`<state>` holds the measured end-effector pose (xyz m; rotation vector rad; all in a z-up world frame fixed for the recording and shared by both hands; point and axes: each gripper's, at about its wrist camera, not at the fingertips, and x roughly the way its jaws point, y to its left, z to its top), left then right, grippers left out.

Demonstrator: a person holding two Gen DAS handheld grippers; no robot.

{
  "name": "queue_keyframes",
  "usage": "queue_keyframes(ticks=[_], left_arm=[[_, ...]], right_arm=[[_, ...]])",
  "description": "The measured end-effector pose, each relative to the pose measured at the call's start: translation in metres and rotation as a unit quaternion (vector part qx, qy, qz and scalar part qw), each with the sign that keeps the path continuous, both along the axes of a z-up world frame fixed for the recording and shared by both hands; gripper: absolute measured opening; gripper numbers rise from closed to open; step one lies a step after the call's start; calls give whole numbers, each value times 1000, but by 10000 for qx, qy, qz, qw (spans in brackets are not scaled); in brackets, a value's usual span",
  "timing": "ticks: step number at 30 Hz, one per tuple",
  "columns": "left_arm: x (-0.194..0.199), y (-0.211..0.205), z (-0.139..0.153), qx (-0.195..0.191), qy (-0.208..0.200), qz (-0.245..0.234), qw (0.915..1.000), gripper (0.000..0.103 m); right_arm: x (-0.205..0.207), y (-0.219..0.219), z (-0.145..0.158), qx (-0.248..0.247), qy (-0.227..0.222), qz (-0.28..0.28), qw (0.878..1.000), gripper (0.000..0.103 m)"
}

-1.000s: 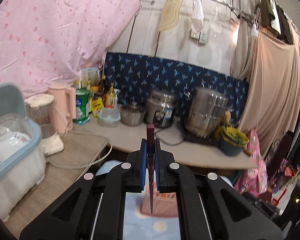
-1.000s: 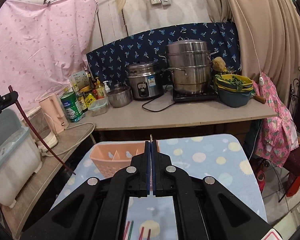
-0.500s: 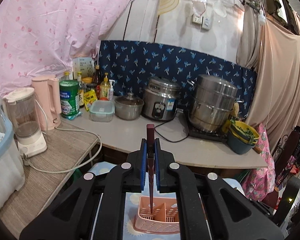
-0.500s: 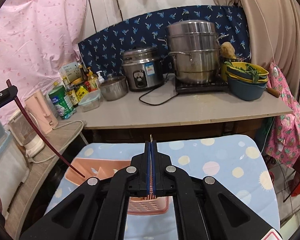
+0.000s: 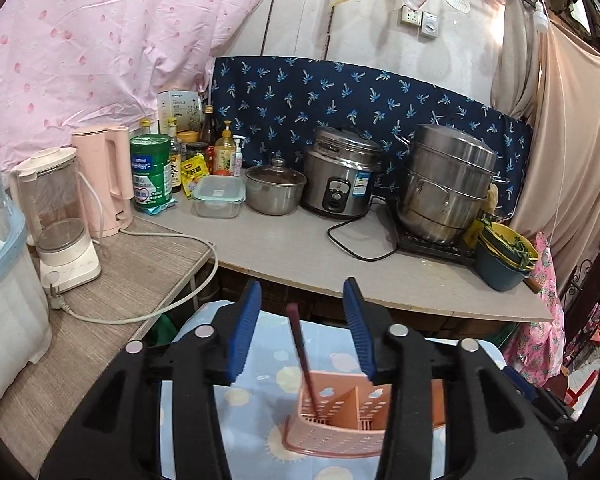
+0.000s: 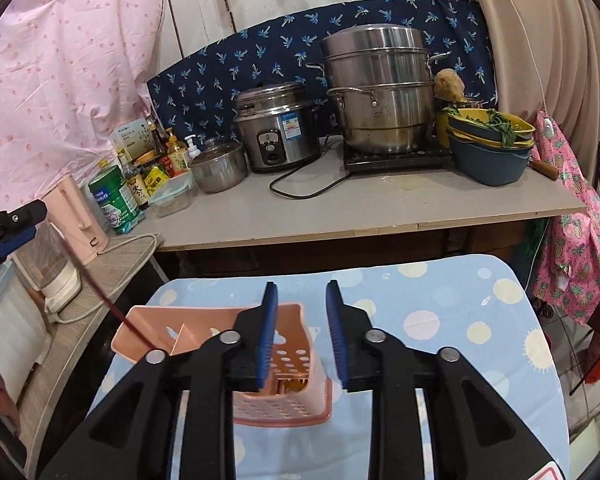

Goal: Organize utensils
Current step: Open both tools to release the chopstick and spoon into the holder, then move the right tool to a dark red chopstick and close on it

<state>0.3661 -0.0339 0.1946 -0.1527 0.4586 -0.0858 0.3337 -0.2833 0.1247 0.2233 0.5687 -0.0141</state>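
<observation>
Now I have both grippers angled down over the pink utensil basket [image 5: 336,420]. Left gripper [image 5: 300,332] fingers have just been opening; the dark red chopstick [image 5: 302,356] leans free in the basket's left compartment. Right gripper [image 6: 300,332] fingers, likewise just parting, grip nothing.

The utensil basket [image 5: 342,420] is salmon pink with punched holes, and the chopstick [image 5: 300,354] leaning in it is dark maroon. The tablecloth [image 6: 440,320] is light blue with pale yellow and white dots and small suns. Each hand-held gripper, left [image 5: 300,332] and right [image 6: 300,330], is black with blue pads. Behind, a pink sheet [image 5: 100,40] carries darker pink spots, and a navy cloth [image 5: 340,92] has light blue palm trees. The kettle [image 5: 106,178] is pale pink, the tin [image 5: 150,172] green.
</observation>
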Motion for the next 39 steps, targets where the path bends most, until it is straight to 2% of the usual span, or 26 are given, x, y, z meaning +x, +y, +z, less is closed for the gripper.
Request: queue_keyframes(ticks=[8,14,21,29,39], left_arm=[[-40,9,-8,235,224,-63,9995,44],[-90,17,-34,527,533,-191,9970,44],[-149,33,-76,703,937,-237,9928,44],[-205,47,-129,847,1356,-193,9869,45],[-250,55,-183,834,1816,-165,9797,45]], right_arm=[[-58,4,5,48,24,53,10000,36],[-115,16,-4,-107,165,51,9998,38],[-180,28,-32,-34,488,91,9988,38],[-250,48,-71,-223,860,87,9960,38],[-301,70,-124,-357,1348,121,9902,38]])
